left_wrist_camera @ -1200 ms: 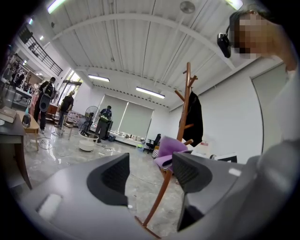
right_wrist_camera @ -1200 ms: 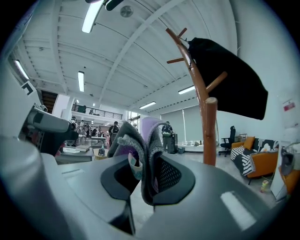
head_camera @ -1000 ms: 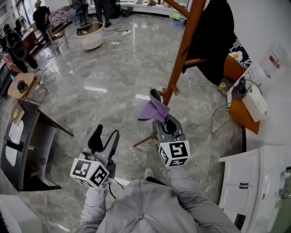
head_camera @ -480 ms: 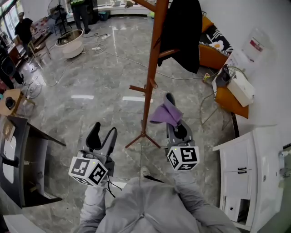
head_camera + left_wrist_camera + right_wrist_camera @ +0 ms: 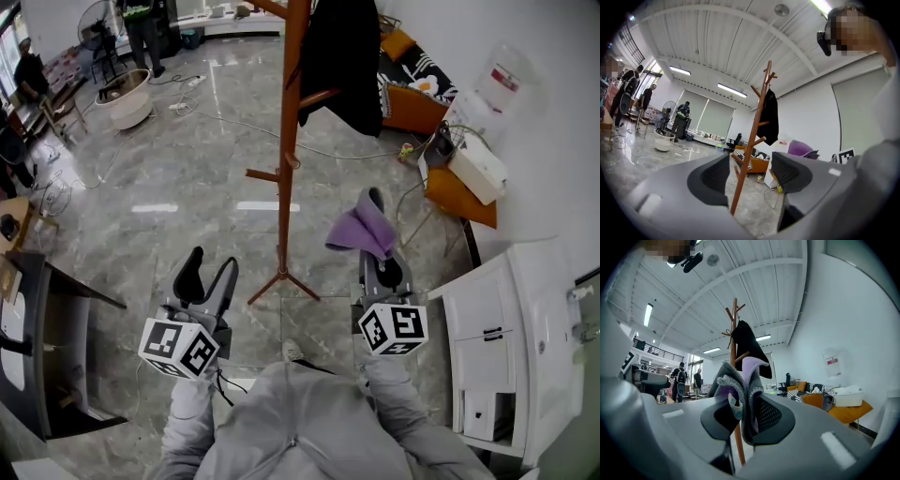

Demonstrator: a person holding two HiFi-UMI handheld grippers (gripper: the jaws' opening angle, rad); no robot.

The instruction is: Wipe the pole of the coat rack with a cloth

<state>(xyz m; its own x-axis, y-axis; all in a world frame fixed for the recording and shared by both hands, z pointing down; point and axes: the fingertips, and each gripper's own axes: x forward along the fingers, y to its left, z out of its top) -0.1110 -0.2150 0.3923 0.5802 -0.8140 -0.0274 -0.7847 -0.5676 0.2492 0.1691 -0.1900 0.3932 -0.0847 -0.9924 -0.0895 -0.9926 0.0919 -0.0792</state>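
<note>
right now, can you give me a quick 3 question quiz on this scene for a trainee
1. True or false: the left gripper holds the purple cloth.
2. What hangs on the coat rack? A) a black coat B) a white towel C) nothing
3. Fill in: the cloth is ___ the pole (touching / apart from).

Key
1. False: the right gripper is shut on the cloth; the left gripper's jaws stand apart, with nothing between them.
2. A
3. apart from
</note>
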